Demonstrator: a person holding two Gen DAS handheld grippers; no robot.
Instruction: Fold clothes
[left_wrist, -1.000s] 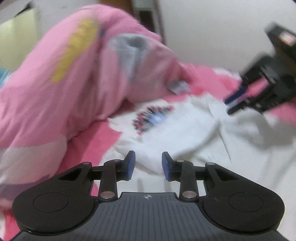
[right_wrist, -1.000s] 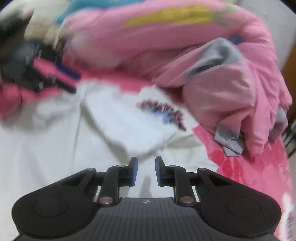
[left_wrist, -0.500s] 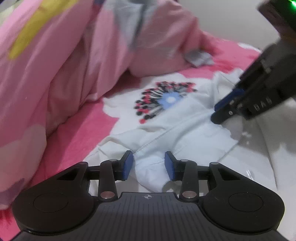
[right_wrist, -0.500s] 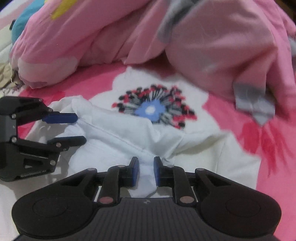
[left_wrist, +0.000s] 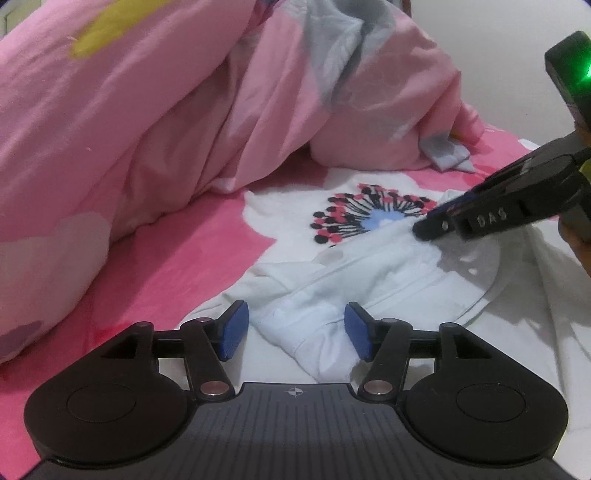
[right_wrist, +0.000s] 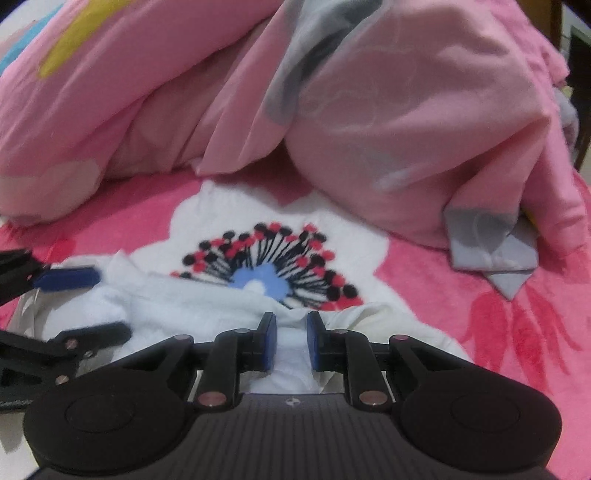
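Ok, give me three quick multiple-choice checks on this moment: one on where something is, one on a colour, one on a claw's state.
1. Where does the white garment lie?
A. On the pink flowered bedspread, in front of the heaped pink duvet
B. On top of the duvet
C. Hanging from a chair

2. What colour are the claw's pads?
A. Red
B. Blue
C. Yellow

3. How does the left claw stand?
A. Shut on the duvet
B. Open, with a fold of the white garment between its pads
C. Out of view

Answers:
1 A: the left wrist view shows it spread on the bedspread, near the flower print, with the duvet piled behind.
2 B: both wrist views show blue pads.
3 B: its pads stand well apart on either side of the fold, while the right claw is much narrower around cloth.
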